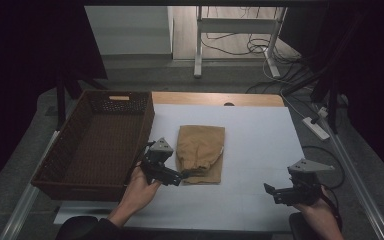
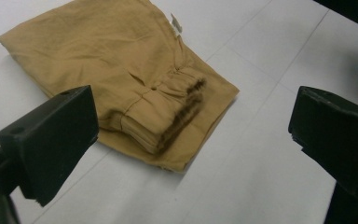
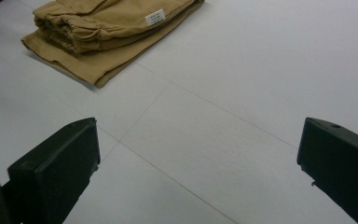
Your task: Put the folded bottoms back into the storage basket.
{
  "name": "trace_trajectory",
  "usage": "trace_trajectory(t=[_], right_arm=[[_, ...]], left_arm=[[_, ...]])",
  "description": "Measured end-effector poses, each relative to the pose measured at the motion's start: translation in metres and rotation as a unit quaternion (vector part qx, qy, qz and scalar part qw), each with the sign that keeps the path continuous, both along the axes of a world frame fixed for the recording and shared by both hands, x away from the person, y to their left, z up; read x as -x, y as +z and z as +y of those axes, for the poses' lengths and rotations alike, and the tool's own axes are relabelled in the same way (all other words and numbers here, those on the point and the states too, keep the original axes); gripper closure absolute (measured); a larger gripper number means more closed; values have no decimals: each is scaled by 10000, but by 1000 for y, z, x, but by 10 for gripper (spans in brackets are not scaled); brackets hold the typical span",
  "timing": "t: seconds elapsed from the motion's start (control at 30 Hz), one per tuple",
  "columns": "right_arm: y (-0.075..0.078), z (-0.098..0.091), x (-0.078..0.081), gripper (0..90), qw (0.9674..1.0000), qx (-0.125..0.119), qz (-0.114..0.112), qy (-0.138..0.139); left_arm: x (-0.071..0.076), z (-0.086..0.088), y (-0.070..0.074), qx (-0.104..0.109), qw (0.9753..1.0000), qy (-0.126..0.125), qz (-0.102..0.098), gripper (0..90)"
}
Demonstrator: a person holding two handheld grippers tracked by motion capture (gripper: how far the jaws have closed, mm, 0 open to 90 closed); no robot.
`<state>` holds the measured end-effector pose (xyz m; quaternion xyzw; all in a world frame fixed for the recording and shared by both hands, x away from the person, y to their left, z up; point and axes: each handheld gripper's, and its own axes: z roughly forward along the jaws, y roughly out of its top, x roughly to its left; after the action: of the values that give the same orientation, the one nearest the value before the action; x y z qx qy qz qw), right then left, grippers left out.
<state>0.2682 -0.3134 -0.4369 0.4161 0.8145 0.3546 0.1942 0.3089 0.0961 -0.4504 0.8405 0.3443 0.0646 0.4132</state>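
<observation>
- On the white worktop [image 1: 260,150], folded tan shorts [image 1: 200,152] lie flat near the middle, just right of a brown wicker basket [image 1: 75,145] whose floor is bare.
- The left gripper [image 1: 184,174] sits at the near left corner of the shorts, jaws spread wide with nothing between them; in the left gripper view the elastic waistband [image 2: 177,109] lies just ahead of the gap.
- The right gripper [image 1: 272,192] hangs well apart at the near right, jaws likewise apart and empty over bare worktop.
- Judged from this, folding looks finished, and what is left is to grasp the shorts and move them, likely into the basket.
- A small white label [image 3: 154,17] shows on the shorts, its print too small to read.
- Whether the left gripper touches the cloth is hard to tell.
</observation>
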Motion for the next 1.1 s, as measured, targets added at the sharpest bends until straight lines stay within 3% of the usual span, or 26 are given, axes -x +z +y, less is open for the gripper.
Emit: trace_trajectory(t=[0.23,0.93,1.1], right_arm=[[0,0,0,0,10000,11,9,36],[-1,2,0,0,9999,70,22,100],[0,2,0,0,9999,87,29,117]], left_arm=[[-17,-11,-7,-237,9997,-52,3,11],[-62,-19,-19,-7,9999,68,116,14],[-69,-23,-24,-80,9999,119,86,19]])
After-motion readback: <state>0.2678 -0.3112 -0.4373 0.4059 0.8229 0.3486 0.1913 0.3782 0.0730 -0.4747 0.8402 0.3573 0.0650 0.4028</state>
